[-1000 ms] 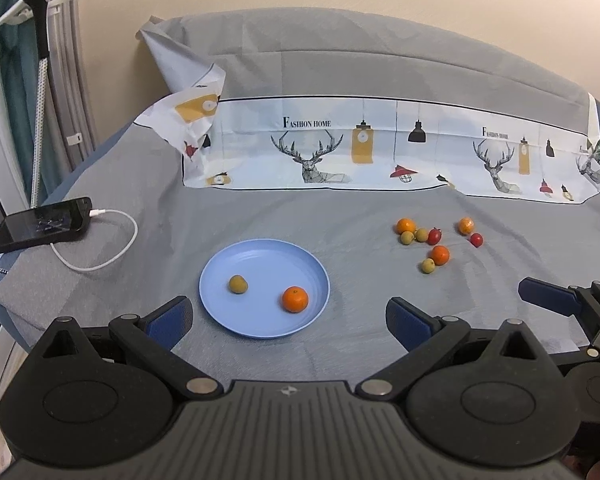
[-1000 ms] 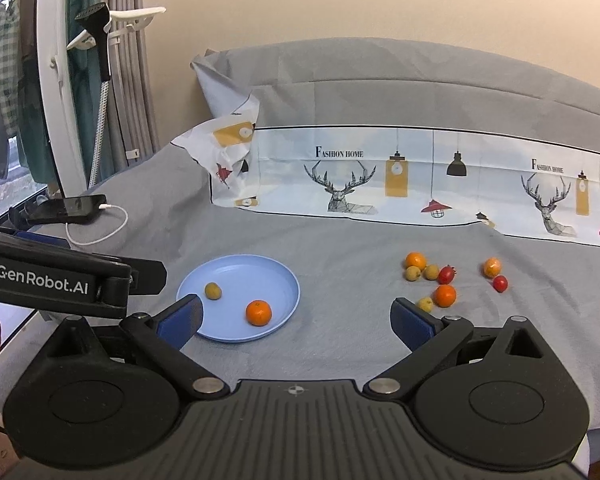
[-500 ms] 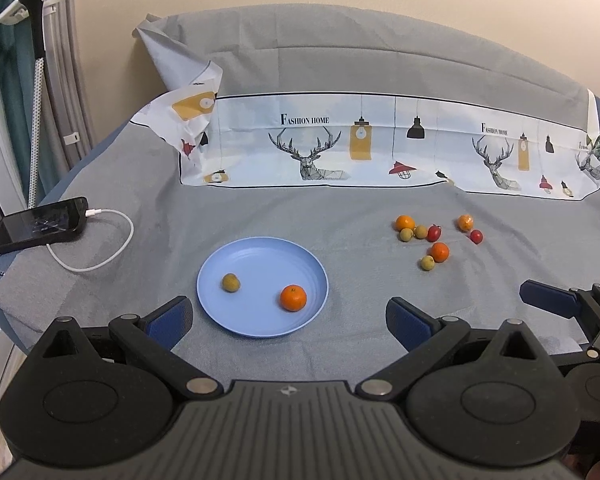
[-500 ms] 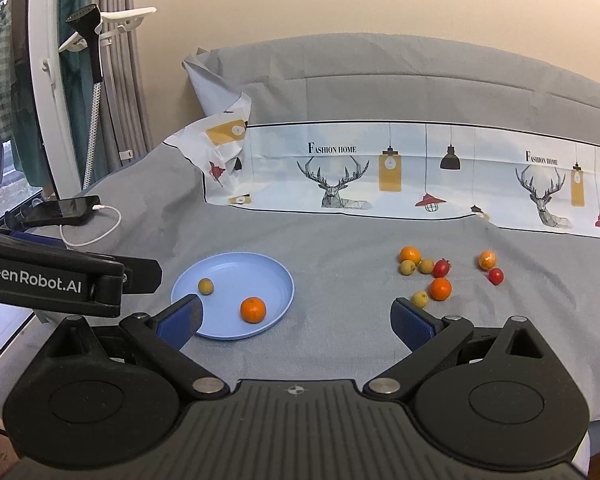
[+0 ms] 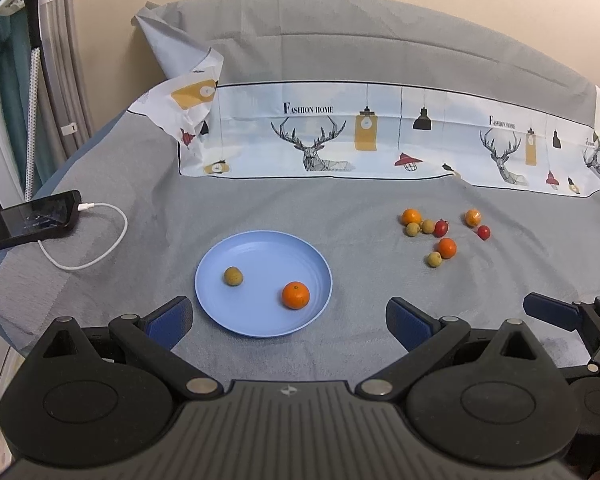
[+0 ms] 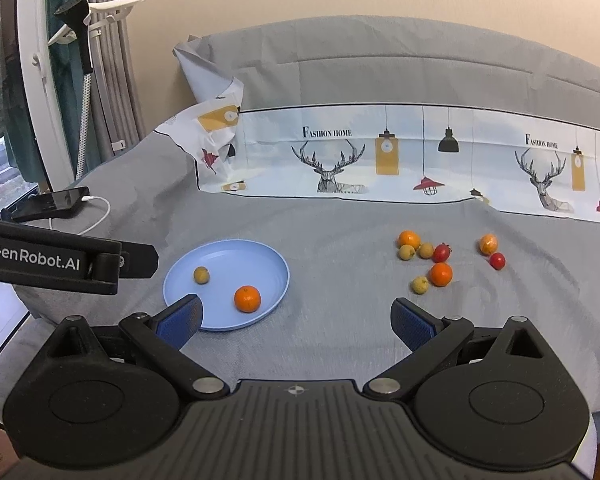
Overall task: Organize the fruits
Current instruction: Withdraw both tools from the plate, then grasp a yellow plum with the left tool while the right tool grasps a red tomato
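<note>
fruit split between plate and cloth, both claws spread and empty

fruit lies in two places on the grey cloth point(image 5: 339, 216). on the blue plate point(image 5: 228, 312) sit a mandarin point(image 5: 296, 295) near the front right rim and a small yellow-green fruit point(image 5: 233, 276) to its left, the two apart from each other. off to the right of the plate, well clear of it, is the loose cluster point(image 6: 439, 258): three orange fruits, three yellow-green ones and two small red ones (some touch, the farthest-right orange and red pair sit a little apart from the rest).

the left gripper point(image 5: 288, 322) hangs over the near edge of the cloth with its blue pads wide apart and nothing between them; the plate shows in the gap. the right gripper point(image 6: 296, 318) is likewise spread wide and holds nothing, its left pad point(image 6: 178, 320) overlapping the plate's near rim in that view, though contact cannot be judged. each tool shows at the edge of the other's view.

at the far left a black phone point(image 5: 32, 218) rests on the cloth with a white cable point(image 5: 100, 256) plugged in and looped toward the plate. behind everything a printed sheet point(image 6: 379, 160) with deer and lamps runs across the back, its left corner crumpled upward.
</note>
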{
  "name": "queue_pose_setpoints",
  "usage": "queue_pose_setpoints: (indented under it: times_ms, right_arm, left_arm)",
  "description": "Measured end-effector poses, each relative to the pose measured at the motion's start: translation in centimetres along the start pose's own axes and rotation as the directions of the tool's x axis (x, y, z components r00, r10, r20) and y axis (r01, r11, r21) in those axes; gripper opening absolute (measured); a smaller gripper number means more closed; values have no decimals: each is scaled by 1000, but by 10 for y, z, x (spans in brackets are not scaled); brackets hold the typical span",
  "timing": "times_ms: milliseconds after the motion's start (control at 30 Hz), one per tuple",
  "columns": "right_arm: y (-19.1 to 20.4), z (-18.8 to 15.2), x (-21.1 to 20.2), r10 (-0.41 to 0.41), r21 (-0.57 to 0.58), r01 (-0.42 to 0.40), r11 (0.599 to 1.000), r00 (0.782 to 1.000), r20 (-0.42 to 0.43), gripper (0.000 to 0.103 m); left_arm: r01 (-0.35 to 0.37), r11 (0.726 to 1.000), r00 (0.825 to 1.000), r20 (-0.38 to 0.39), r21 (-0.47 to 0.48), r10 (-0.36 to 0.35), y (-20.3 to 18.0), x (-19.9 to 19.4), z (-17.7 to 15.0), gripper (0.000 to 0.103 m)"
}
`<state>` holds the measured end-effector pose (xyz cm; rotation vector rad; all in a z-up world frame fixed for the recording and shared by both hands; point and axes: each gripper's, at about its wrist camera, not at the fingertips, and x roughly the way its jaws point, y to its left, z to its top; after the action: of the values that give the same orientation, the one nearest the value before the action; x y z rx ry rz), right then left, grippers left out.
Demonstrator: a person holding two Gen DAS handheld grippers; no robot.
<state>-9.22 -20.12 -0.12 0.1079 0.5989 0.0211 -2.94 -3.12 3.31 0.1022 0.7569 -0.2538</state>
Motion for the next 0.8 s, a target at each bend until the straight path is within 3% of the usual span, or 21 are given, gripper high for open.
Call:
queue_pose_setpoints:
  times_ms: [500,800]
  right_arm:
    - [-17,-2,22,-39,35,40,999,999,-29,100]
    - [-65,-7,38,-165,90,167,982,986,-38,100]
  left_arm:
    - [23,999,999,-47,28,-22,-18,33,17,103]
    - [78,995,989,-129,65,-69,-50,80,27,103]
